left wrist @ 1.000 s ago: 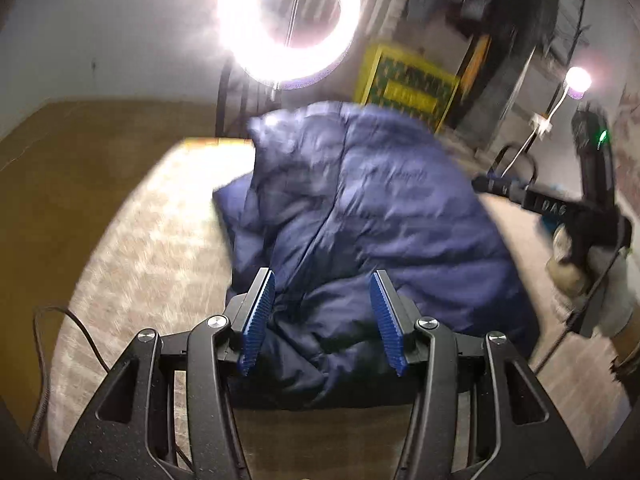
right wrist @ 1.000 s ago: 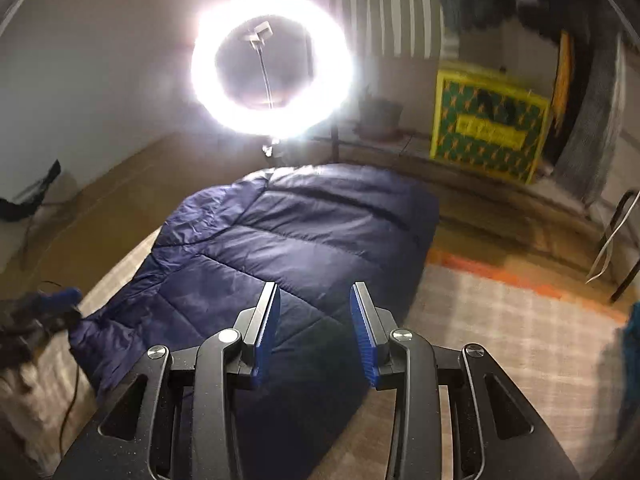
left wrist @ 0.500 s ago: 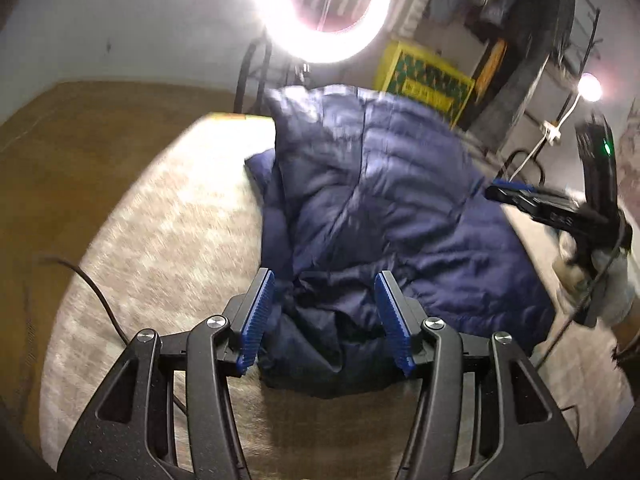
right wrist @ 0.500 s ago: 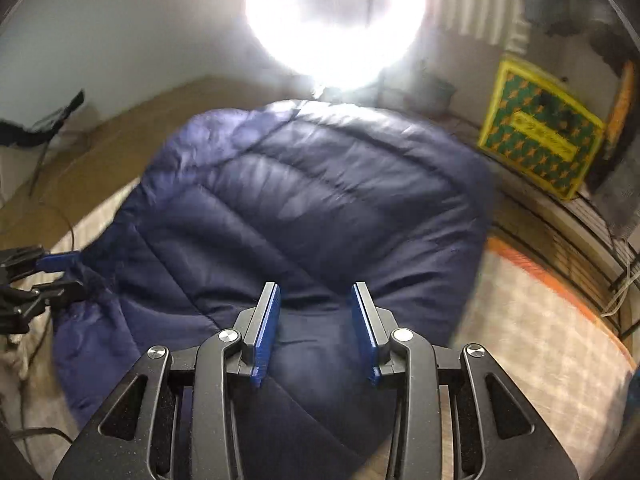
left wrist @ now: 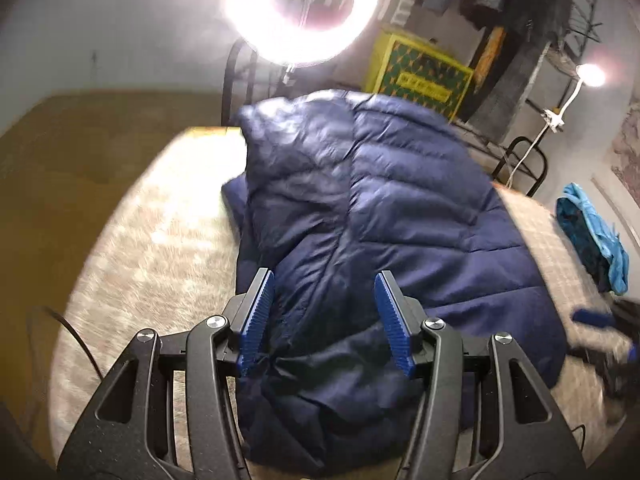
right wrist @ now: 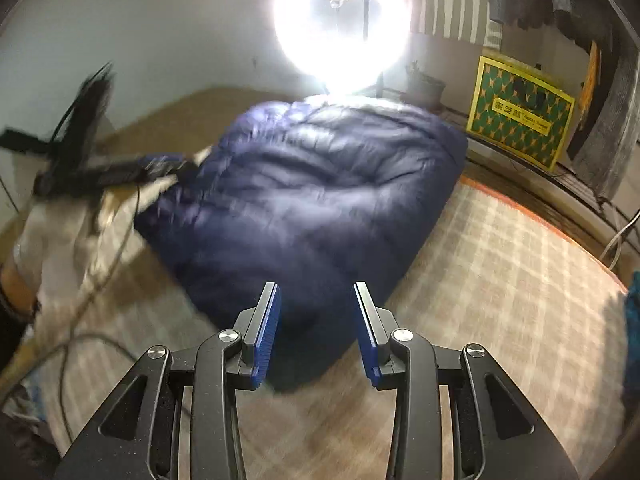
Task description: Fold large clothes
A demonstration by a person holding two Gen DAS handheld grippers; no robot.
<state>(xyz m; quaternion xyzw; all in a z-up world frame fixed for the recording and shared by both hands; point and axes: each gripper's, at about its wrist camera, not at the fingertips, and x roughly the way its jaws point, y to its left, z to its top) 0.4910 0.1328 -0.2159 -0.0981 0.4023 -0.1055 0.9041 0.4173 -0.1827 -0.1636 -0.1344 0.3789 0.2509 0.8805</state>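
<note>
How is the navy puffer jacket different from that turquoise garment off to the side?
The navy puffer jacket is big, quilted and puffy, filling the middle of the checked mat. The turquoise garment is far smaller, thin and crumpled in a heap at the mat's edge. Both are clothes, and neither is in any jaws.

Right wrist view: left gripper (right wrist: 120, 172) and gloved hand (right wrist: 52, 248) smeared by motion, jaw stance unreadable; teal cloth (right wrist: 632, 320) cut by right edge. Left wrist view: right gripper (left wrist: 600, 320) blurred, cropped; ring light (left wrist: 300, 8) centre overexposed
</note>
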